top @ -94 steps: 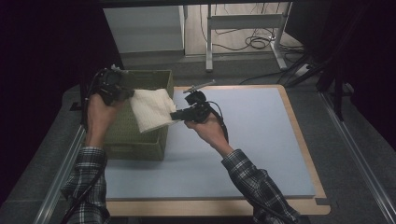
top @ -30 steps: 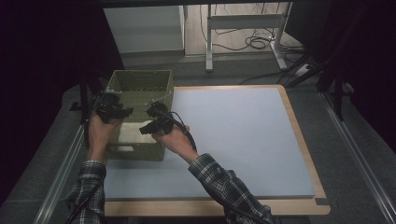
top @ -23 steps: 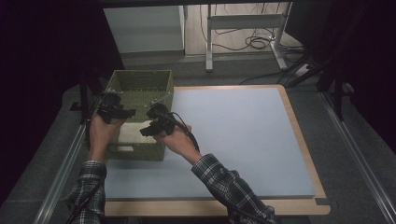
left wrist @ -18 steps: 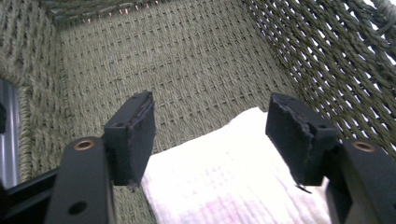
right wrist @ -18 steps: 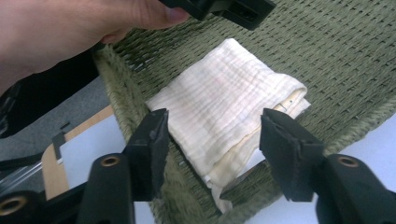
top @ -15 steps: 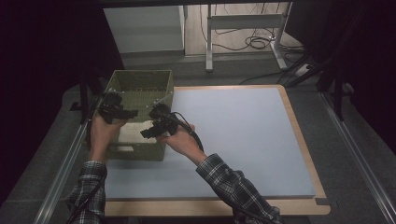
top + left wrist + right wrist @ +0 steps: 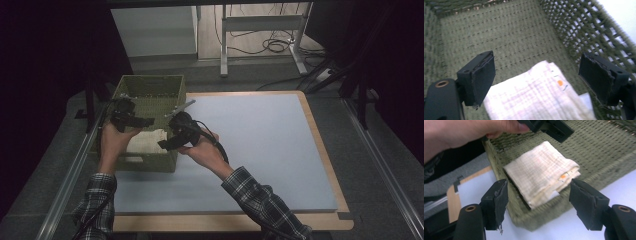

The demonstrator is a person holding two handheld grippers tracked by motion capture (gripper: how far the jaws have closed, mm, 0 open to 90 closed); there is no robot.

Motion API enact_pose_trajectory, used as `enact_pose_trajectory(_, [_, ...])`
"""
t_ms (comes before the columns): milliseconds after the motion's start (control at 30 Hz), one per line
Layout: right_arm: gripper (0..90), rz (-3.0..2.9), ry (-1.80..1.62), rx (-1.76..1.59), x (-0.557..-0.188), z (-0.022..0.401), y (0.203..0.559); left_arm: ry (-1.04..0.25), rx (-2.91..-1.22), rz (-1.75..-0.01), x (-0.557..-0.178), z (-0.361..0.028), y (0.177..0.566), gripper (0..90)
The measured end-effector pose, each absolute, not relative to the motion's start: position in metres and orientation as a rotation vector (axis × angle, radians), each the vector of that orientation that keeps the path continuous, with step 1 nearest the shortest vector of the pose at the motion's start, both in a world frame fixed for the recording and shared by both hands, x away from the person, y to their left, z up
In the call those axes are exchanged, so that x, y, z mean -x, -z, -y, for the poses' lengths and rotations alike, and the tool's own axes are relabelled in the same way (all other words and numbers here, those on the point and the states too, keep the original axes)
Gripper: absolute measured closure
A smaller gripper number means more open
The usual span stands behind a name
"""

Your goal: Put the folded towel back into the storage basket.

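At the counter's left edge: a green woven basket (image 7: 150,95) stands on the pale blue counter (image 7: 260,140), with a folded cream cloth (image 7: 145,141) lying flat on its floor at the near end.
Cloth: soft waffle-weave fabric, folded into a thick rectangular pad, a small orange-marked label at one edge (image 7: 541,178).
Basket: rectangular, stiff plaited cord, open lattice on the side wall (image 7: 574,32), tight weave on the floor.
Left gripper (image 7: 131,120): fingers (image 7: 482,75) wide apart, having just been opening; nothing pinched, the cloth lies below and between them, apart from the pads.
Right gripper (image 7: 172,141): fingers (image 7: 499,200) spread, likewise just opening; empty, hanging over the basket's near-right rim.
Key relation: cloth lies straight ahead of and beneath both pairs of fingers; its long axis appears to run across the basket's width, though blur makes this uncertain. The left hand looks the nearer one.
Judgement: cloth deposited; withdrawal of both grippers upward is the likely next move.
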State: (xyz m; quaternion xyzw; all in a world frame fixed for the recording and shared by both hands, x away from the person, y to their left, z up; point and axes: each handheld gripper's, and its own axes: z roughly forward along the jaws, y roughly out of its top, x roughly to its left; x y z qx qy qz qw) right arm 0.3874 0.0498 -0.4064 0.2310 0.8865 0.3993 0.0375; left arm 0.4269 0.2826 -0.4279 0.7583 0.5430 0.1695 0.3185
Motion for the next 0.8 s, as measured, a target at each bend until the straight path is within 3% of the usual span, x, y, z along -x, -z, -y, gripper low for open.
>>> enact_pose_trajectory(333, [22.3, -2.662, -1.222, -0.693, -0.388, -0.01, 0.403, -0.424, -1.982, -1.344, -0.421, -0.259, 0.416, 8.5])
enact_pose_trajectory(800, [12.2, -2.607, -1.249, -0.727, -0.385, 0.061, 0.416, -0.393, -2.029, -1.155, -0.395, -0.196, 0.407, 4.4])
